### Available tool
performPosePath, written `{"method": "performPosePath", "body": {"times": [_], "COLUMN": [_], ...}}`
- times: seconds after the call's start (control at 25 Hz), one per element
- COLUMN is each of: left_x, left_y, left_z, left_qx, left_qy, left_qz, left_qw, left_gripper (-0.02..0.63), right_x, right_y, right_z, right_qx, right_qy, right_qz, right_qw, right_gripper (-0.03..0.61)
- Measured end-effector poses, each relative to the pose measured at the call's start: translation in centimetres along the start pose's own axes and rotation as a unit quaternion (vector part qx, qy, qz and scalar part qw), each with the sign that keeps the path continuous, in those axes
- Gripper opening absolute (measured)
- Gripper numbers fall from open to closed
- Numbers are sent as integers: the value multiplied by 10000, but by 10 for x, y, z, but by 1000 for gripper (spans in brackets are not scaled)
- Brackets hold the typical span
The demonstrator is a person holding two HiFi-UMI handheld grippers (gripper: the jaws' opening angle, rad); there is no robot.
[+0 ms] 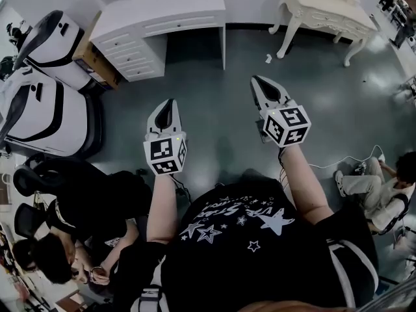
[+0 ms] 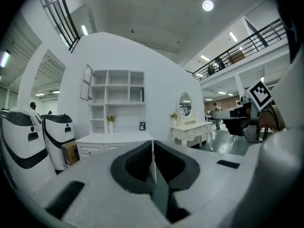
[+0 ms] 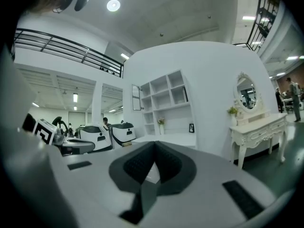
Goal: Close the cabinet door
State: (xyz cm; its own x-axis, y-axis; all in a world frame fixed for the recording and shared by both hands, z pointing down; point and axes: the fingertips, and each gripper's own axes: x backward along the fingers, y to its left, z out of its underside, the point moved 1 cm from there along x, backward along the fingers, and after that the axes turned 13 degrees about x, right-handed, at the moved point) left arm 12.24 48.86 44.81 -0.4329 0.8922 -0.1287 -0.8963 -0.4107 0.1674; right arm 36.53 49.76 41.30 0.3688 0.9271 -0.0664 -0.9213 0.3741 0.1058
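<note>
Left hand-held gripper (image 1: 169,104) closed, empty, cabinet door (image 2: 86,82) ajar

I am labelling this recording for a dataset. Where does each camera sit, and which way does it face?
Head view: on the person's head, facing steeply down at the floor; both forearms, left gripper and right gripper show.
Left gripper view: on that gripper, facing level along shut jaws at the shelf cabinet.
Right gripper view: likewise, its jaws shut.
Both gripper views share the cabinet's open door.
</note>
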Motion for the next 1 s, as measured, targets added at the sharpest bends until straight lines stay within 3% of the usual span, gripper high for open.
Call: {"method": "performPosePath", "body": {"times": [0.08,0.16,0.28,0.44,0.76,1.0], "left_x": [2,3,-2,-21,-112,-204], "left_y": [11,19,34,60,119,174], "left_z": [-3,-3,3,10,14,-22], "left_qx": [112,196,260,334,354,374], "left_qy": [-28,-89,-147,-127,124,28], "left_qz": [52,76,71,-41,-321,-762], "left_qw": [9999,9997,9995,9994,9988,9964], "left_gripper": [105,160,308,413,476,482], "right_x": [-6,-12,-26,-58,-181,-305], "right_y": [6,10,16,12,-55,-96], "right_z": [0,4,14,18,37,33], "right_qx": [-53,-102,-78,-80,-333,-240], "right_qy": [19,65,161,123,79,153], "right_qz": [39,34,-14,-56,-57,-460], "right_qw": [10000,9999,9998,9999,9994,9985], "right_gripper": [5,5,6,5,6,5]}}
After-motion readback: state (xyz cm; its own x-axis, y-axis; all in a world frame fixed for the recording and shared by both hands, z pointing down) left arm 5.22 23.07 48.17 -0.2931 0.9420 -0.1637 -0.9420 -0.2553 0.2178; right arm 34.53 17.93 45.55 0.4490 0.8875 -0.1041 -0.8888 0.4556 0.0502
